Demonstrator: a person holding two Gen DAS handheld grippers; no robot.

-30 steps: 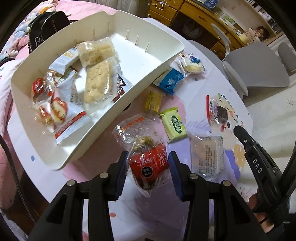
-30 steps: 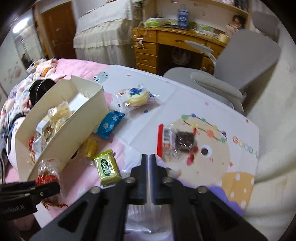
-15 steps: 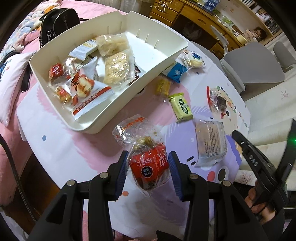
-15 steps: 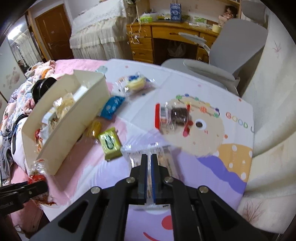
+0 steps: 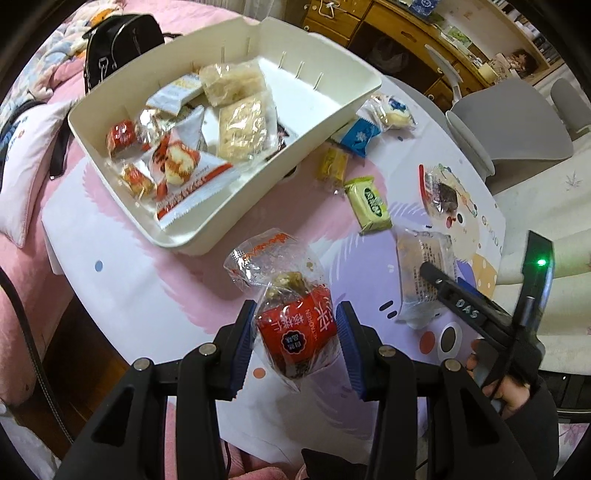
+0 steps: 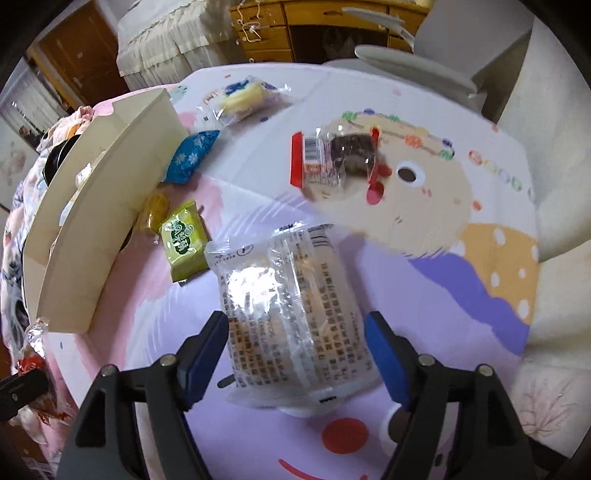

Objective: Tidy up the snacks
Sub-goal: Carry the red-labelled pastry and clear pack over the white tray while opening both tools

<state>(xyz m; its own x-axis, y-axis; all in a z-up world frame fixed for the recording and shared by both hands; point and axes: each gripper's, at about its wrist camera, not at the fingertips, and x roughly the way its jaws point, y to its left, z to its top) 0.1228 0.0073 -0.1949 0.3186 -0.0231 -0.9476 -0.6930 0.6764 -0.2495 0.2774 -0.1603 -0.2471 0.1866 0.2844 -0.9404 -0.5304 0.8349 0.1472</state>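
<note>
My left gripper is shut on a red-labelled snack in a clear bag, held above the table's near edge. The white bin lies ahead to the upper left with several snacks inside. My right gripper is open, its pads on either side of a clear-wrapped cake pack that lies on the table; that pack also shows in the left wrist view. Loose on the table are a green packet, a yellow candy, a blue packet, a brownie pack and a round cake.
The table wears a cartoon-print cloth. A grey chair stands at its far side, with a wooden desk behind. A black bag lies on the pink bed at left. The bin's side wall stands left of the right gripper.
My right gripper has opened from shut and now straddles the cake pack. My left gripper has lifted back from the bin, still holding the red snack.
</note>
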